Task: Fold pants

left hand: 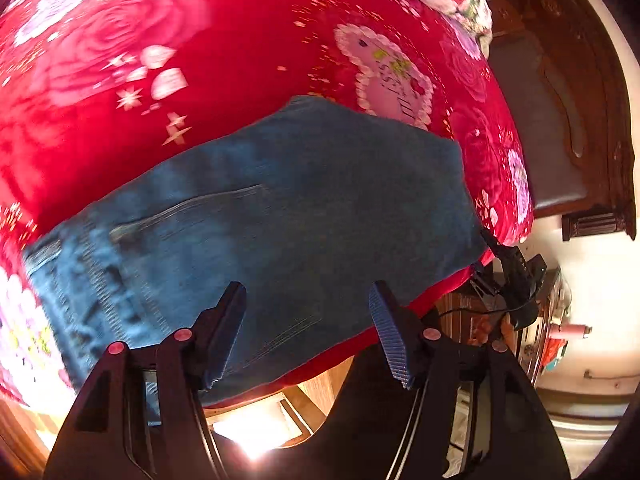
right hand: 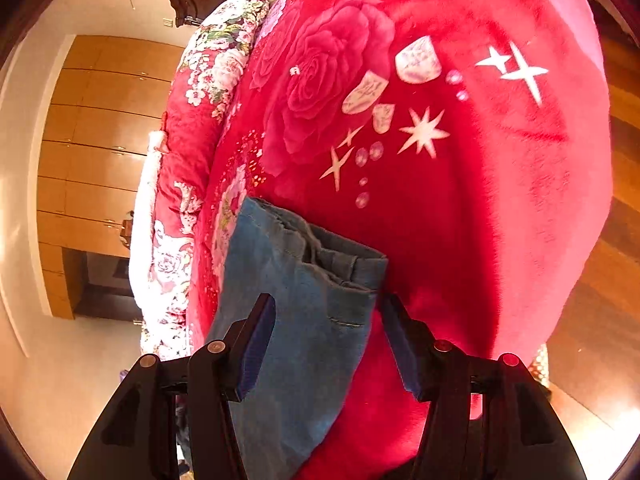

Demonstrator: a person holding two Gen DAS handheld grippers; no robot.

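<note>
Your left gripper (left hand: 308, 300) hangs above the blue denim pants (left hand: 280, 216), jaws spread apart with nothing clamped between the ribbed blue pads (left hand: 390, 340), only open air and denim below them. The pants lie flat on the red blanket (left hand: 240, 60) with its roses, stars and a pink heart-shaped patch, folded into a broad slab that runs from the lower left of your left view up toward the right, close to the near edge of the bed. That view is smeared with blur, so the stitching lines on the denim are soft. At the right corner of the fabric you can see your other gripper (left hand: 516, 272) poking in beside the bed edge; whether it touches the cloth from this angle cannot be told. Over on the right wrist view, your right gripper (right hand: 328, 308) is also parted, its two fingers (right hand: 256, 344) straddling the end of the pants (right hand: 304, 320), where the bunched, gathered edge of the fabric sits just ahead of the tips. The pads are not pressing on the denim; there is a gap on both sides. A floral quilt (right hand: 216, 64) is heaped along the far side of the blanket, and wooden cabinets (right hand: 100, 120) line the wall behind.
</note>
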